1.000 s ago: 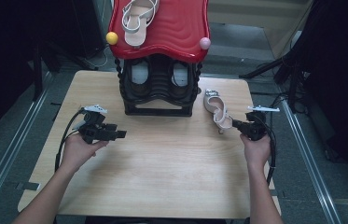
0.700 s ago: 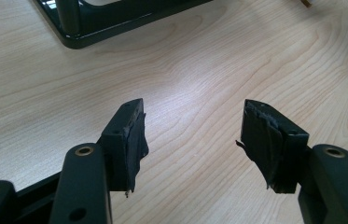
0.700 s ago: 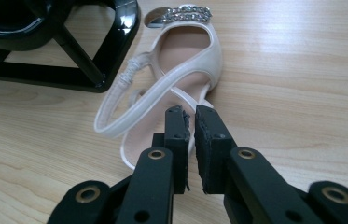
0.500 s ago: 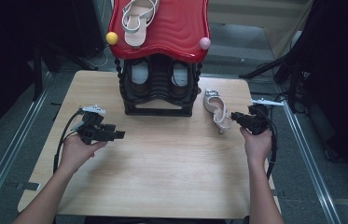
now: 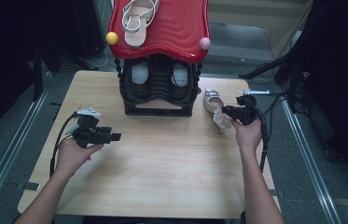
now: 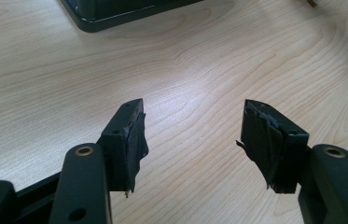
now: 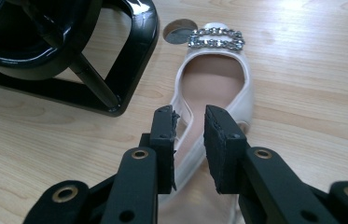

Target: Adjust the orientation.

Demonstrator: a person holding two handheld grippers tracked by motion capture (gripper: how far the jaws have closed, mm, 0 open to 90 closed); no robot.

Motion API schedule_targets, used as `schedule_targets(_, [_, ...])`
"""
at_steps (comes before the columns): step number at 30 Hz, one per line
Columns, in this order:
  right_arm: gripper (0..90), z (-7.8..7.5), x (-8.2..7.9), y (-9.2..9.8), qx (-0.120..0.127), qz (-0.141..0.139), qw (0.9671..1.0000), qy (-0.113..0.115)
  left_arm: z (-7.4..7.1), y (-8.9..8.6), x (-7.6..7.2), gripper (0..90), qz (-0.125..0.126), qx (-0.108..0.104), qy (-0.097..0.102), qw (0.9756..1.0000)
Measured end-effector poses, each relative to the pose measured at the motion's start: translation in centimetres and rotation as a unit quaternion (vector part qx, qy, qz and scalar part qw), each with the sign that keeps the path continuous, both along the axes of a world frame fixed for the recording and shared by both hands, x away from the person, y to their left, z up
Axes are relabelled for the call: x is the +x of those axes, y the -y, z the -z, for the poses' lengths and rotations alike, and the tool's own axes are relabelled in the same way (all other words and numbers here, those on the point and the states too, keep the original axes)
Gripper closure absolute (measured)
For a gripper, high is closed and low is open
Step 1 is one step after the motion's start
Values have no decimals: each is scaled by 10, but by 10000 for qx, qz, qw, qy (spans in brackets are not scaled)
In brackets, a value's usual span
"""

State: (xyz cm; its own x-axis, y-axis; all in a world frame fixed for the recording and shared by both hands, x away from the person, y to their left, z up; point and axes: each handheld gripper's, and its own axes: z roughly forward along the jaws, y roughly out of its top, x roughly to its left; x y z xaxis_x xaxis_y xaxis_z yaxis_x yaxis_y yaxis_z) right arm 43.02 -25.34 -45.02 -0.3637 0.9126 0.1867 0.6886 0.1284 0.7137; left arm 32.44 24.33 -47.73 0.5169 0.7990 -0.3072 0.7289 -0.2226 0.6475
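Pale wood grain runs across the table (image 5: 162, 158), with dark floor and metal rails on either side. Over it, the right gripper (image 7: 189, 142) has just been opening its jaws; they stand a narrow gap apart, and the pads press on nothing. The gripper view looks between them onto the heel end of a cream sandal (image 7: 213, 93), which lies flat on the wood, its jewelled buckle (image 7: 216, 38) at the far toe end. From the high view the sandal (image 5: 216, 109) rests near the table's right edge, just beside the black shoe rack (image 5: 157, 88), with the right gripper (image 5: 230, 112) at its side. So the shoe looks released, not held.

Outward from there, the rack's black base (image 7: 83, 65) curves close to the sandal. Under its red wavy top (image 5: 162, 28) two dark shoes sit on the lower shelf, and a matching sandal (image 5: 136, 18) lies on the top. The left gripper (image 5: 111, 136) hovers well apart over bare wood, its jaws (image 6: 192, 140) spread wide and empty.

The risks, as I judge them: with the gap this narrow, a pad could catch the thin heel strap as the gripper pulls away and drag or flip the sandal. A regrasp on that soft strap alone could let the shoe swing and knock the rack.
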Motion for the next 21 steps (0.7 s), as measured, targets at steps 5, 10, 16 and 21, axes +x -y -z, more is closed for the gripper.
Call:
schedule_targets(5, [747, 2, 11, -7, 82, -12, 9999, -131, 0, 0, -1, 404, 15, 19, -16, 10000])
schedule_targets(10, [745, -1, 17, -17, 82, -68, 9999, -133, 1, 1, -2, 404, 28, 30, -13, 10000])
schedule_targets(16, [743, -2, 25, -24, -30, -68, 9998, -177, 1, 1, -2, 404, 56, 36, -30, 10000])
schedule_targets(21, [743, 4, 36, -31, -124, -67, 9997, -210, 1, 1, -2, 404, 39, 21, 4, 10000])
